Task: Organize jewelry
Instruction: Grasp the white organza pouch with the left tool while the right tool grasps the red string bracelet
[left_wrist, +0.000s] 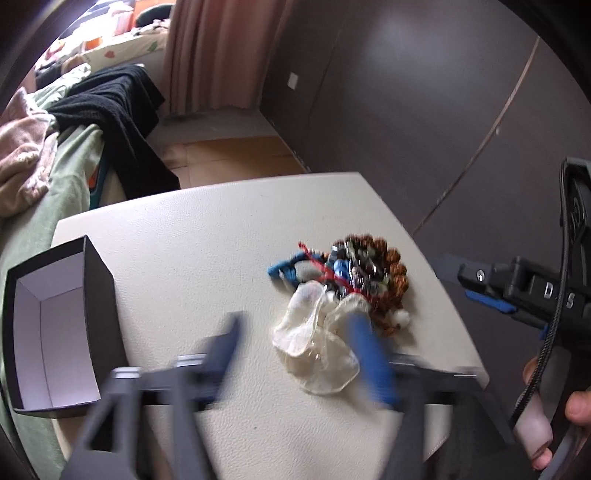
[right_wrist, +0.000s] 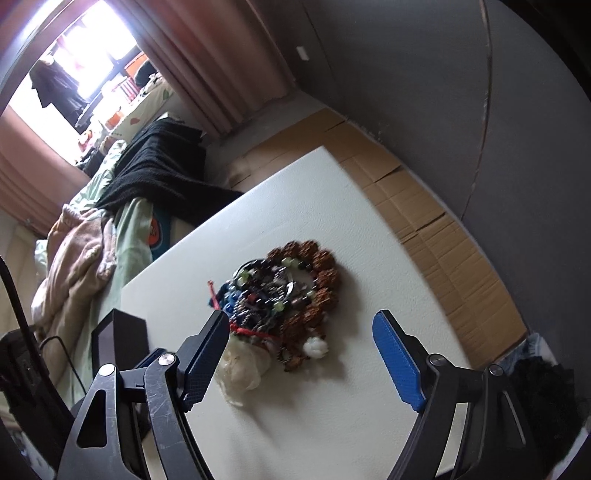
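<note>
Left wrist view: left tool (left_wrist: 295, 350), blurred, fingers spread, above white worktop (left_wrist: 184, 240); tangled jewelry pile (left_wrist: 354, 273) with sheer pouch (left_wrist: 314, 350) lies mid-worktop, open black box (left_wrist: 55, 332) at left edge. Right wrist view: right tool (right_wrist: 299, 354) spread wide, empty, hovering near the pile.

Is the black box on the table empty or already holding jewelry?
Empty as far as visible: the black box is open-topped, showing only bare white walls and floor. The jewelry pile still sits on the table.
</note>
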